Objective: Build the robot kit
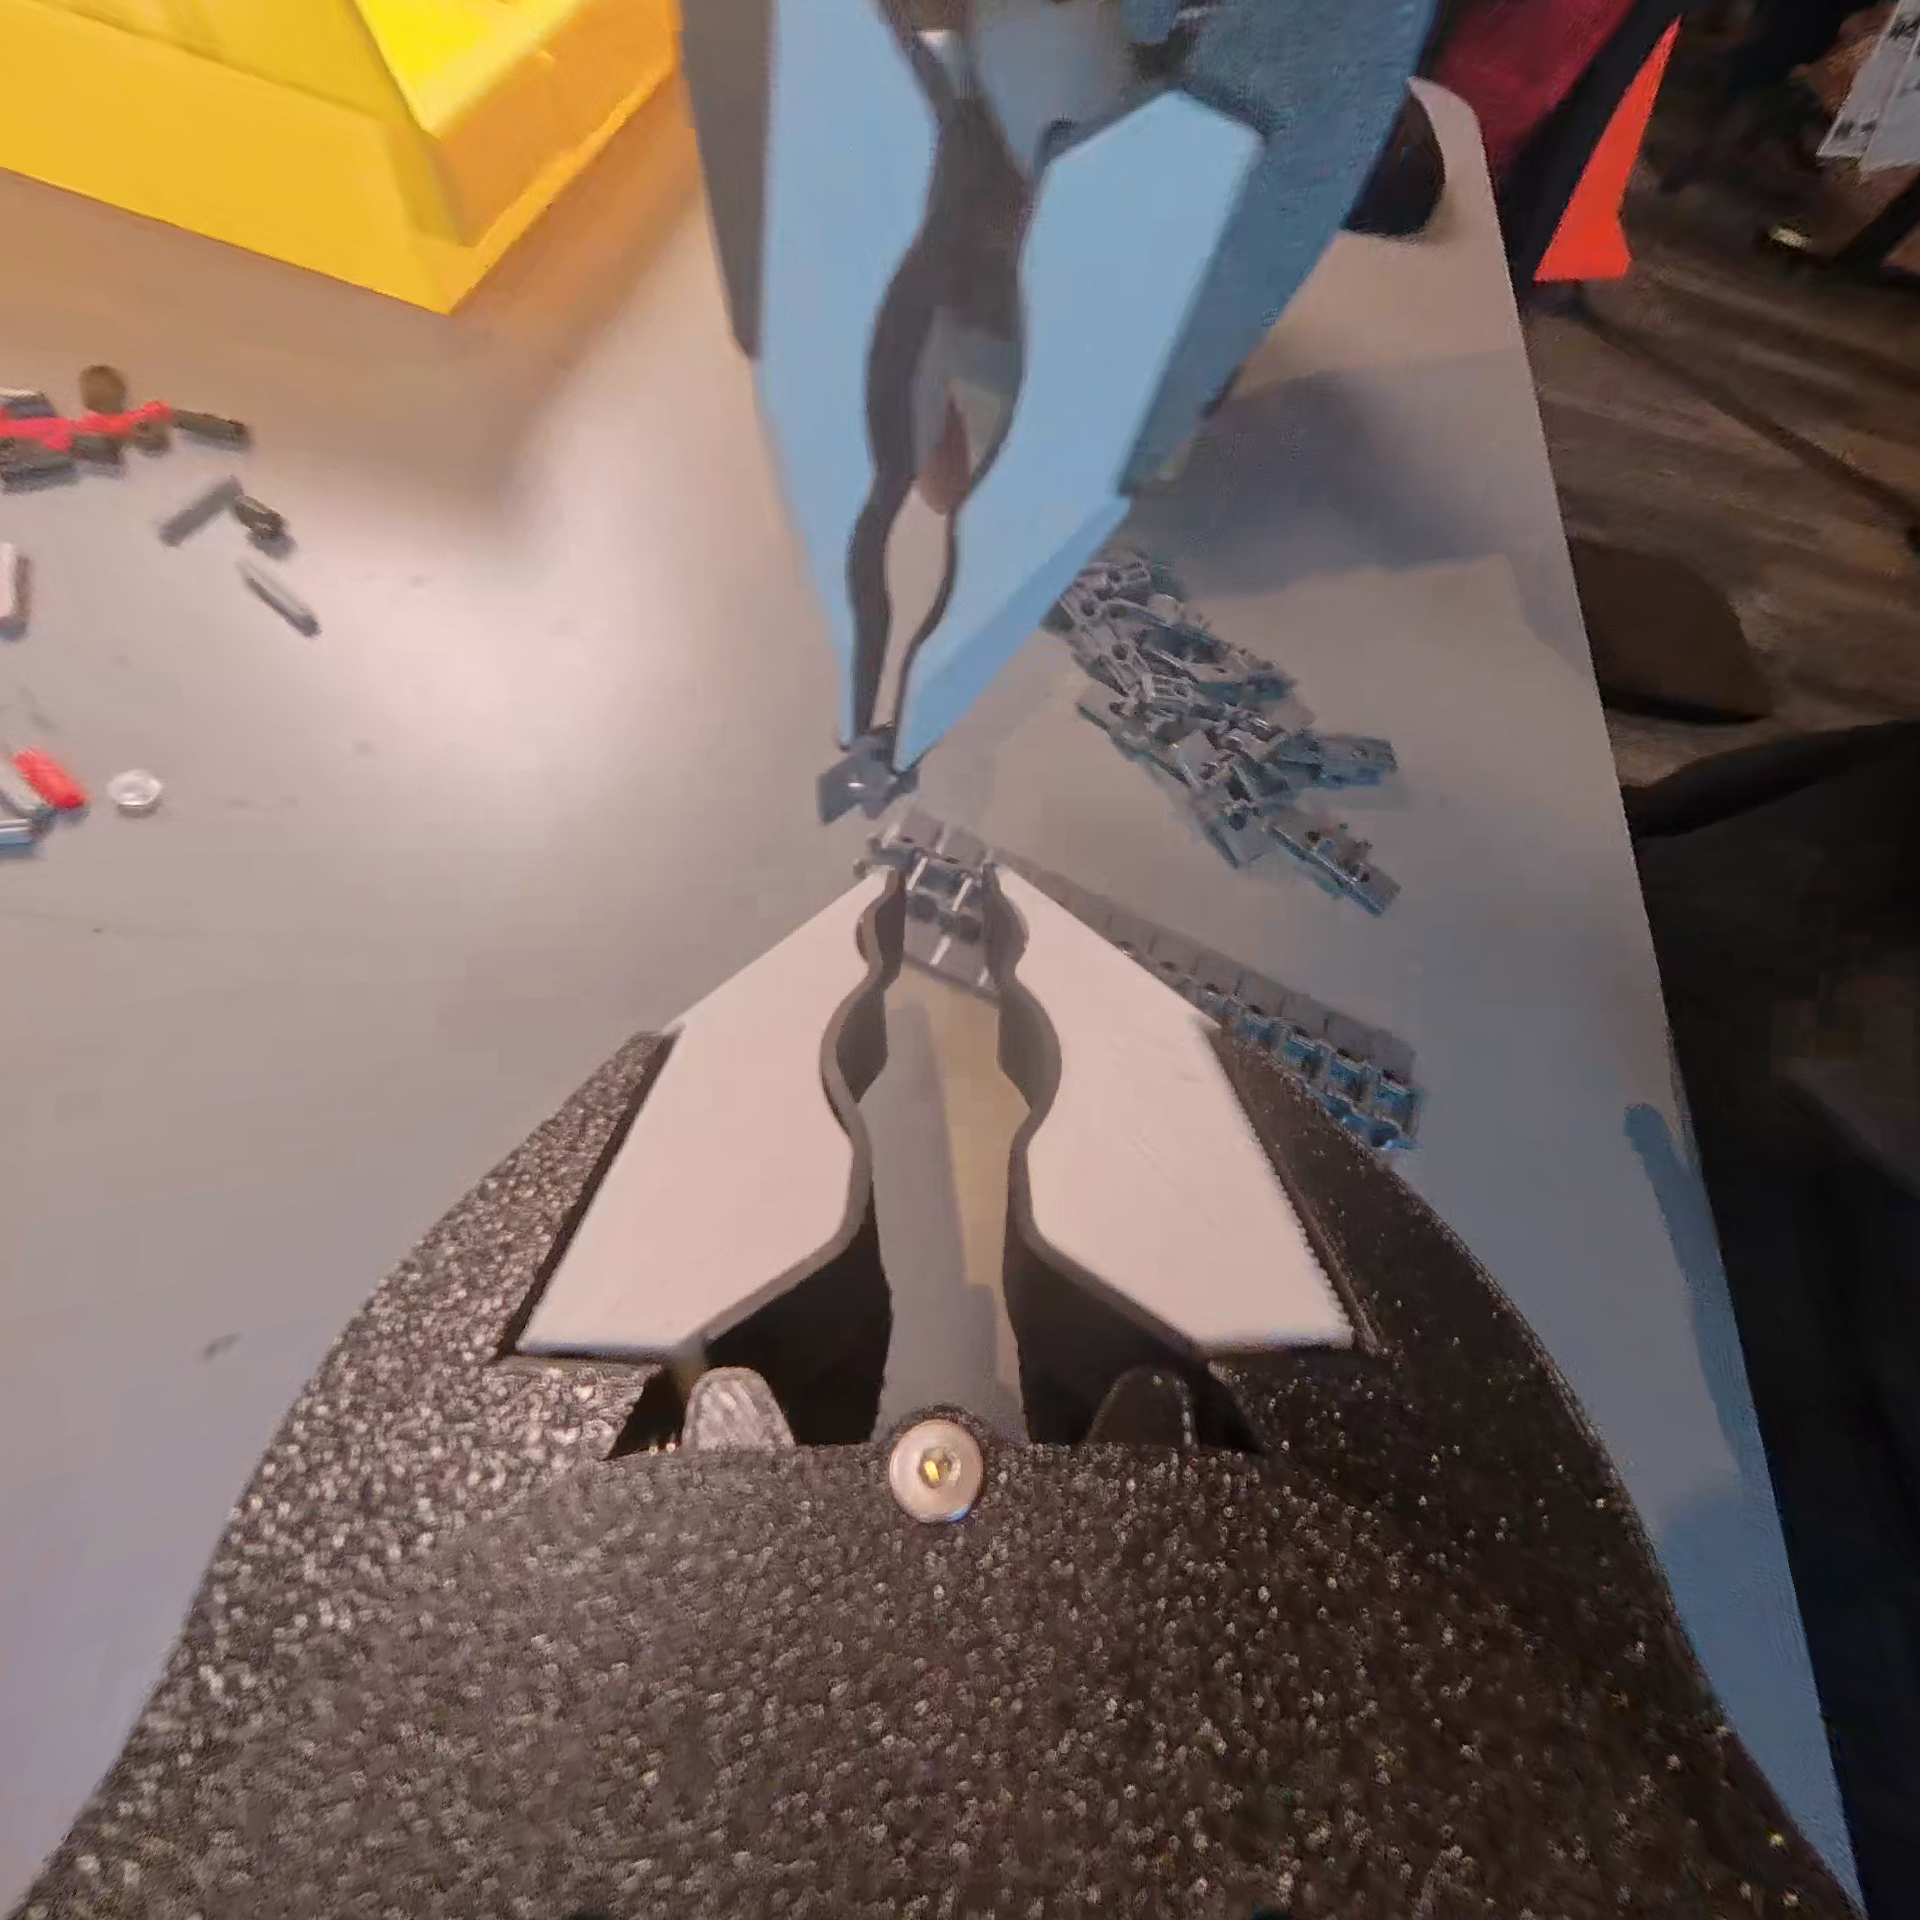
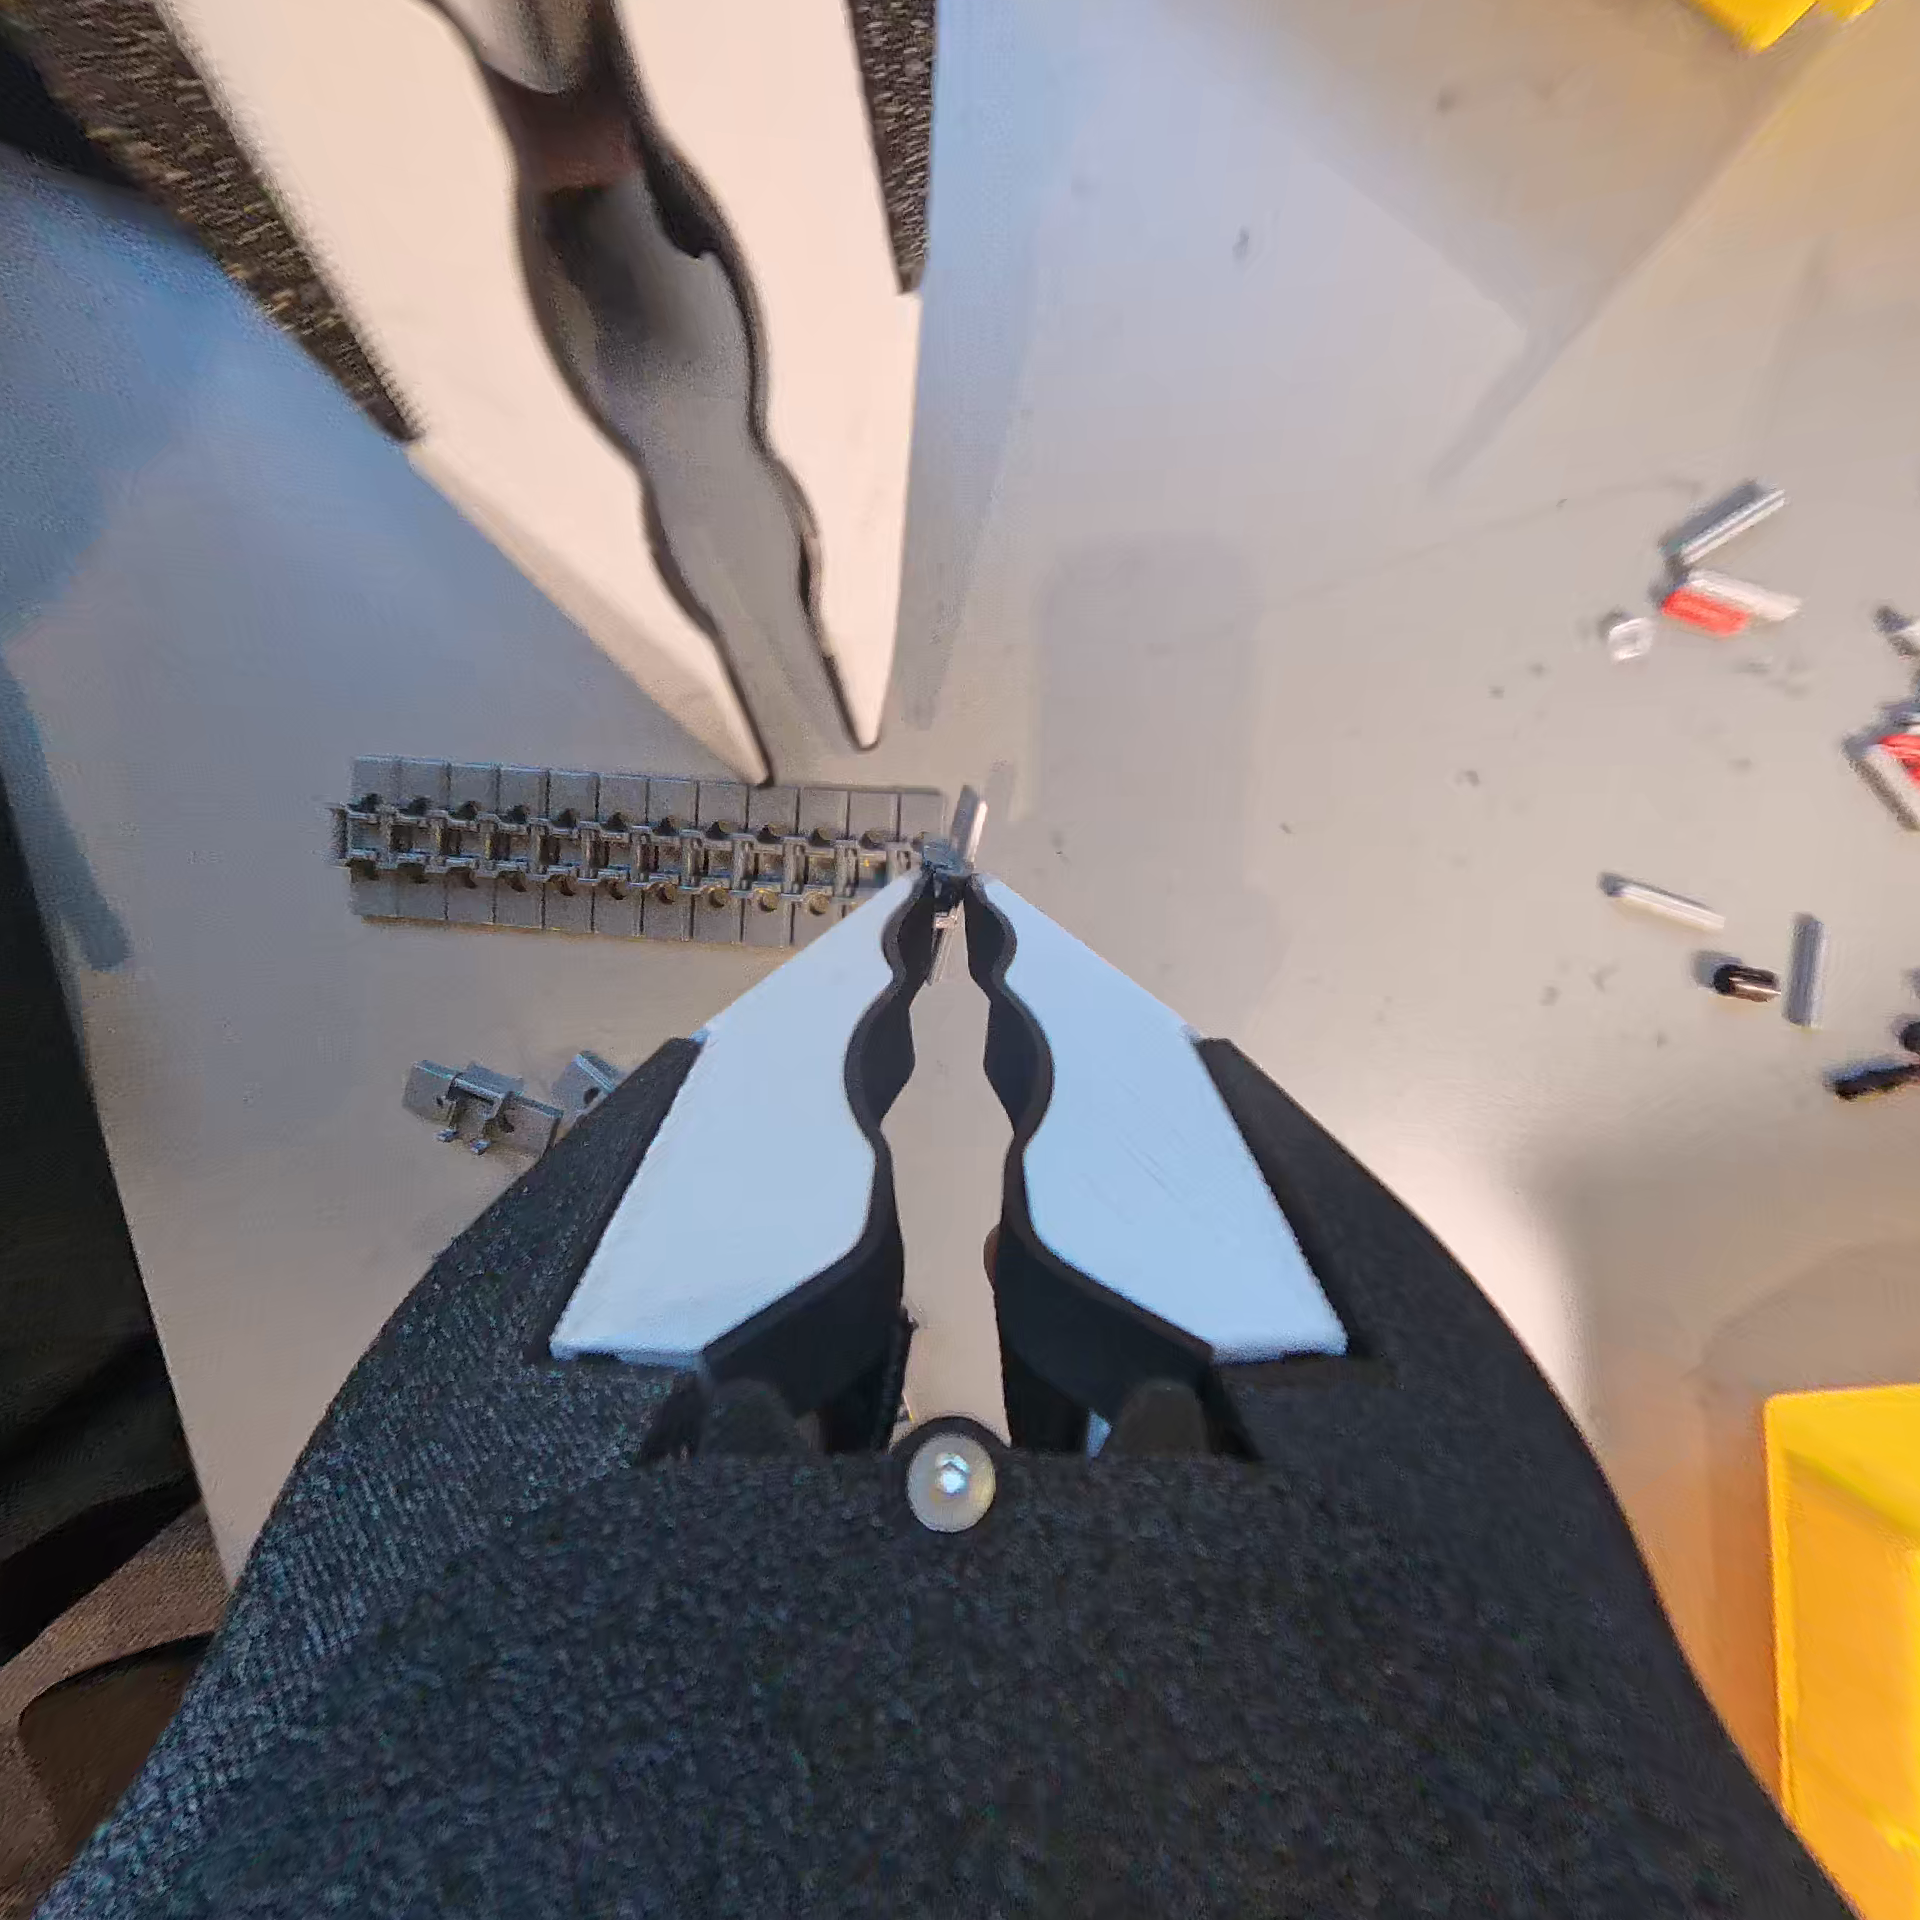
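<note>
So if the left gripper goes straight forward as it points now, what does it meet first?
Probably the single grey link pinched in the right gripper, just beyond the left gripper, which clamps the track strip.

Warm indoor light, soft shadows, motion blur, wide-angle edge distortion.

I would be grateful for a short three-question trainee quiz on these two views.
1. True or false: the left gripper grips the end of the grey track chain.
2. What does the right gripper pinch? A) a red brick B) a single grey link C) nothing
3. What colour is the bin on the table?

Key: 1 true; 2 B; 3 yellow.
</note>
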`<action>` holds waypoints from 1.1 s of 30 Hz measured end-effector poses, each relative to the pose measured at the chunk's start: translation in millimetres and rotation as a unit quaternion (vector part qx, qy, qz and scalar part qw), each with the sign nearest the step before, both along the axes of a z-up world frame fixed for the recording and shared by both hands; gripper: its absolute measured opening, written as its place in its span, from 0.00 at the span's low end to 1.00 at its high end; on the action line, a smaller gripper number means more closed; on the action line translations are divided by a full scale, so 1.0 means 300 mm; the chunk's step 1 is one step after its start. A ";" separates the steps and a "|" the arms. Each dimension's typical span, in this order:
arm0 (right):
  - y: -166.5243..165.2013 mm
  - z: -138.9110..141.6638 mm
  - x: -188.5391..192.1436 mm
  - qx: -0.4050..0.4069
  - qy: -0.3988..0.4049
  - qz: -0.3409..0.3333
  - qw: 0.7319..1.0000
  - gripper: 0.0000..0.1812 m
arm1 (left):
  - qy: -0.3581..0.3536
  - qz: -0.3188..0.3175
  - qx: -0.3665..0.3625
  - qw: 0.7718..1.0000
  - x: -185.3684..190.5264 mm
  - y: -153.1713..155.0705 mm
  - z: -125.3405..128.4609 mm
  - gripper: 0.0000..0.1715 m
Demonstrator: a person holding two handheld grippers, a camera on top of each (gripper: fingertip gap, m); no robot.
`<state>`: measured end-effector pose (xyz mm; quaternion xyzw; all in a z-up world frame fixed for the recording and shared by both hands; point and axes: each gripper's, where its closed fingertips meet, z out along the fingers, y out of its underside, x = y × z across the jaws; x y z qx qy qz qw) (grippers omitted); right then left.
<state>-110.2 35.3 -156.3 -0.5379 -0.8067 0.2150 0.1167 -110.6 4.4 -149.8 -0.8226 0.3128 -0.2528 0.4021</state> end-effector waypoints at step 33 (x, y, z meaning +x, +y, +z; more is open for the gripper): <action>-0.003 -0.083 -0.014 0.135 -0.066 0.088 0.985 0.03 | 0.148 -0.045 0.018 0.988 0.102 -0.060 -0.119 0.04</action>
